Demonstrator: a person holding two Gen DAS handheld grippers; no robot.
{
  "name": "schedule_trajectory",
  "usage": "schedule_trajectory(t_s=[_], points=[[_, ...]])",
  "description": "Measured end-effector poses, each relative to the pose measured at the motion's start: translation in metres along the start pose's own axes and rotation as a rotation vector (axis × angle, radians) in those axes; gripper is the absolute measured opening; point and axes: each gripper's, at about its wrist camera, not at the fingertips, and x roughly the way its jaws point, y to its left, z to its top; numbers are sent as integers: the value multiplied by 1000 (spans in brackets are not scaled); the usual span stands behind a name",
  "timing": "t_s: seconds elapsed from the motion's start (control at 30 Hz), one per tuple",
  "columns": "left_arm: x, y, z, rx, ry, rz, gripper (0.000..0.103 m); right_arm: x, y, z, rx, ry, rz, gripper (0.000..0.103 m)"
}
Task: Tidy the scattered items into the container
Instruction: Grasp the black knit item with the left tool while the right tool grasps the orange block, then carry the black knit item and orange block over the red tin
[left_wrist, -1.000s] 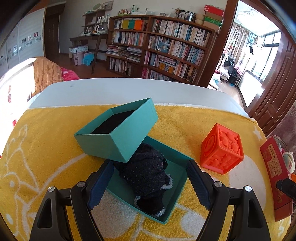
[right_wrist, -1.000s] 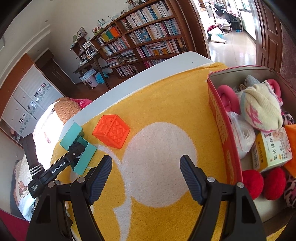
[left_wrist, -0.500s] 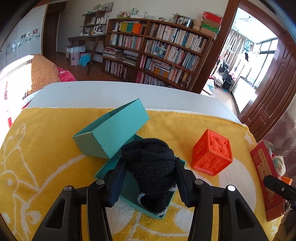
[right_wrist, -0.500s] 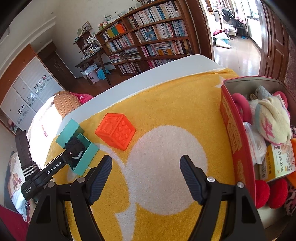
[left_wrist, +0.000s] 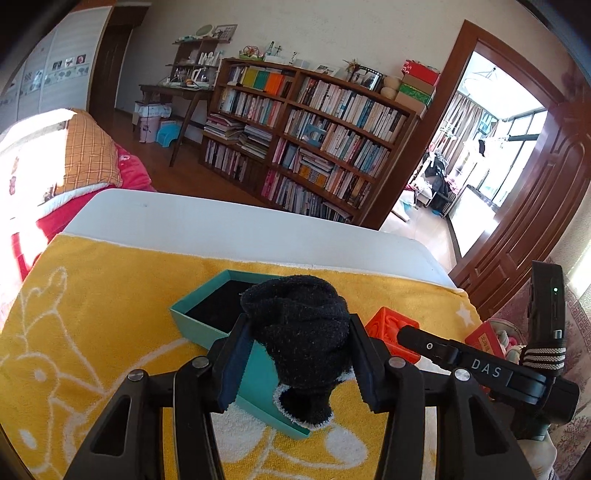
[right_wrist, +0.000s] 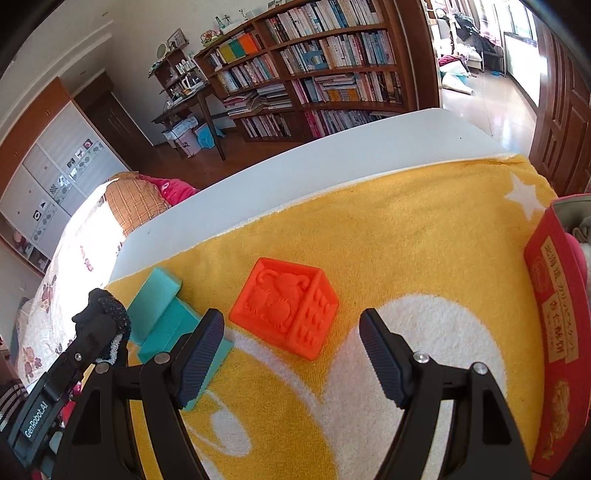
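A black sock (left_wrist: 299, 332) hangs between the pads of my left gripper (left_wrist: 299, 325), which is shut on it and holds it above the open teal box (left_wrist: 207, 314) and the teal tray (left_wrist: 258, 384). The right wrist view shows the same sock (right_wrist: 110, 306) at the far left. An orange embossed cube (right_wrist: 284, 306) sits on the yellow towel (right_wrist: 369, 240). My right gripper (right_wrist: 290, 317) is open, and the cube lies just ahead of its spread fingers, untouched. The red container (right_wrist: 554, 295) stands at the right edge, holding several items.
The towel covers a white table (right_wrist: 332, 155) whose far edge is bare. The right gripper's body (left_wrist: 480, 365) crosses the lower right of the left wrist view, close to the cube (left_wrist: 388, 328). A bed (left_wrist: 74, 166) and bookshelves (left_wrist: 314, 129) lie beyond.
My left gripper closed on the black sock and lifted it out of the teal tray; the teal box now sits flat. My right gripper moved left from the red container toward the orange cube.
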Motion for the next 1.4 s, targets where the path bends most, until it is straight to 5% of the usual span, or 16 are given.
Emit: schedule_trajectory(t_s=[0.33,0.6,0.67,1.0,1.4], points=[[2,5,-2,-16,13,-4,52,46,18,4,-38,69,-142,79],[8,-8,-7,9,38,-12,52,30,18,-10,-137,40,-191,62],[9,-12,-9,17,40,-14,52,18,11,-11,-124,26,-174,55],[12,-50,-19,103,61,-48,52,-76,-27,-13,-75,-114,-110,55],[10,-118,-44,214,108,-126,52,-183,-140,-9,69,-275,-272,55]])
